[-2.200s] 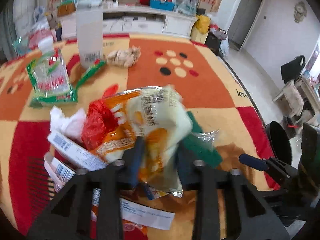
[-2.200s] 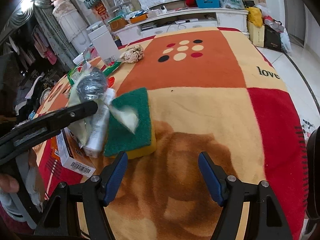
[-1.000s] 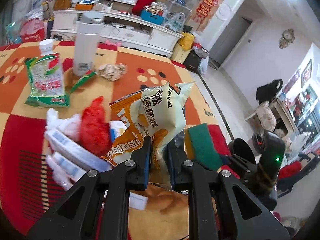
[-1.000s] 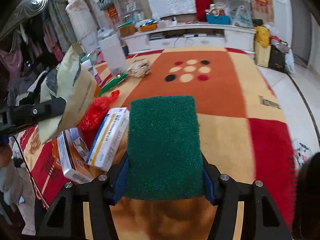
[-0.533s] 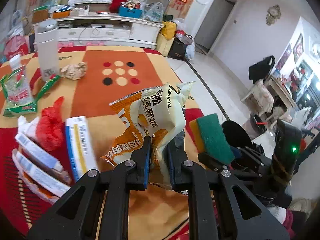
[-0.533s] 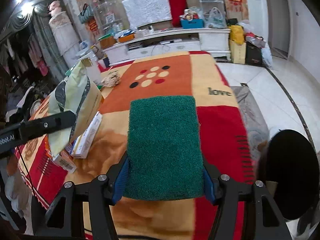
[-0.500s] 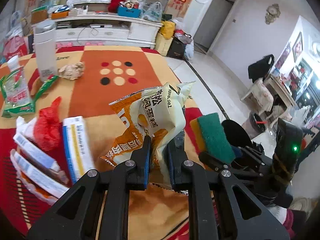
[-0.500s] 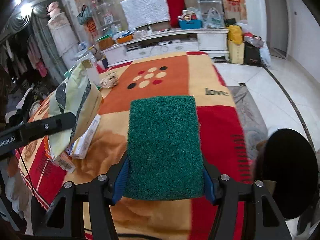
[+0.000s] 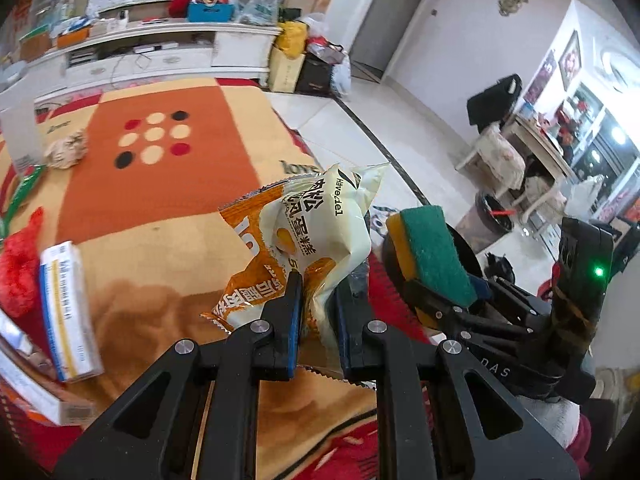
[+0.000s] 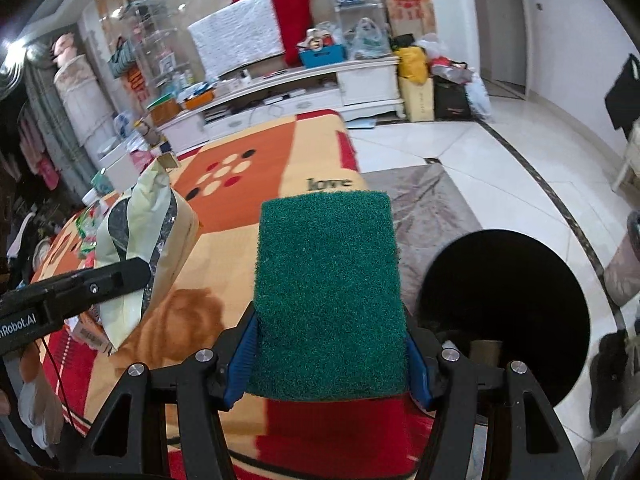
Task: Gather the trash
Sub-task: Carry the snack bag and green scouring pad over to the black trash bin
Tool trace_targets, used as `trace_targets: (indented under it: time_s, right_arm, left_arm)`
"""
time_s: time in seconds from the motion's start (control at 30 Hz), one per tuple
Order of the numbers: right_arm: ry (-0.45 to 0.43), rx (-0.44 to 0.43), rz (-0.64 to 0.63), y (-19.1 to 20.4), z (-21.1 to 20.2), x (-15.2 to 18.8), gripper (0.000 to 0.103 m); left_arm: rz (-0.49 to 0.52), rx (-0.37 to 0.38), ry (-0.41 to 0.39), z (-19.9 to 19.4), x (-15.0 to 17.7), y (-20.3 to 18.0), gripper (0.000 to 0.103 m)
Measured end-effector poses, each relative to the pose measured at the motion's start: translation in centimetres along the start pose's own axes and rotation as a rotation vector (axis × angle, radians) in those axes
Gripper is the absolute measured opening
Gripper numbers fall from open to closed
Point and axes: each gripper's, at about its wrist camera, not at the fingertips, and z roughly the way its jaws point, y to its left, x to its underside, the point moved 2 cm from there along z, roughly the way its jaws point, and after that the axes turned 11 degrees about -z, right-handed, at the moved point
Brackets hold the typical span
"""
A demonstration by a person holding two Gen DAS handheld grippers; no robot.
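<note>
The snack bag (image 9: pixel 316 232) is pinched between the closed fingers of the left gripper (image 9: pixel 316 312), held above the blanket's (image 9: pixel 168 240) edge. The sponge (image 10: pixel 328 292) is clamped in the right gripper (image 10: pixel 326 356), just beside the black bin (image 10: pixel 508 304) on the floor. Both pieces look in transit to the bin. Next, each needs carrying over its mouth and releasing; 2 boxes (image 9: pixel 66 304) and a paper wad (image 9: pixel 66 148) remain.

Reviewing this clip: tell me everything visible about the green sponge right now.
The sponge is a rectangular scouring pad: a coarse dark green scrubbing face over a yellow foam layer, seen edge-on from the left wrist camera. It looks dry and intact. The right gripper clamps it by its two long sides, its blue pads pressing in, green face toward the camera. It is held off the blanket, beside a round black bin.
</note>
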Motion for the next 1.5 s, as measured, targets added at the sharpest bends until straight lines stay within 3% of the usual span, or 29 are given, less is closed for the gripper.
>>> trace_targets:
  time_s: [0.97,1.5]
  right_arm:
    - [0.045,0.121,0.199,-10.8,-1.3,4.0,0.062]
    - [0.092,0.156,0.279,-13.8,-1.1,5.5,0.065]
  left_arm:
    - [0.057,0.119,0.146,8.7,0.7,-8.3,0.013]
    - [0.059,0.175,0.190,11.3,1.0,-11.1,0.013]
